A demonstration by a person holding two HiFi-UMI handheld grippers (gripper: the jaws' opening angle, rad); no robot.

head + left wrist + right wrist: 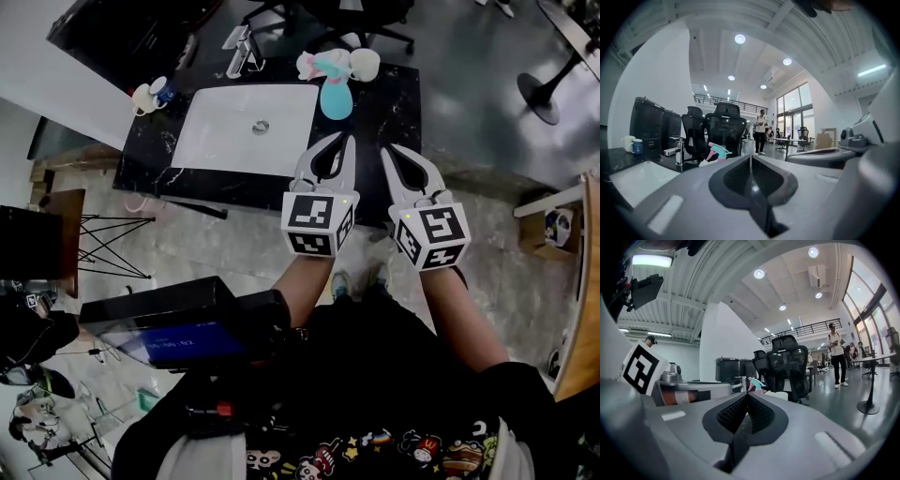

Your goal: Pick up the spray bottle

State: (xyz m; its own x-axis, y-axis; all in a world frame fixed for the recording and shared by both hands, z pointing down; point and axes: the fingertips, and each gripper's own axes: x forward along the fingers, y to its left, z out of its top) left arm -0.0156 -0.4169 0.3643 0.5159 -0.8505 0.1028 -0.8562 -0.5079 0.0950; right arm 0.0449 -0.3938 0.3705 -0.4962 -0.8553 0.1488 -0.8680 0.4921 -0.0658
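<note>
The spray bottle, teal with a pink trigger, stands upright at the far right of the black marble counter. Its head shows above the jaws in the left gripper view and the right gripper view. Both grippers hover side by side at the counter's near edge, short of the bottle. My left gripper is shut, tips touching, nothing held. My right gripper is shut and empty too, pointing just right of the bottle.
A white sink basin fills the counter's middle, with a faucet behind it. A white mug stands behind the bottle and two cups at the far left. Office chairs stand beyond; a person walks far off.
</note>
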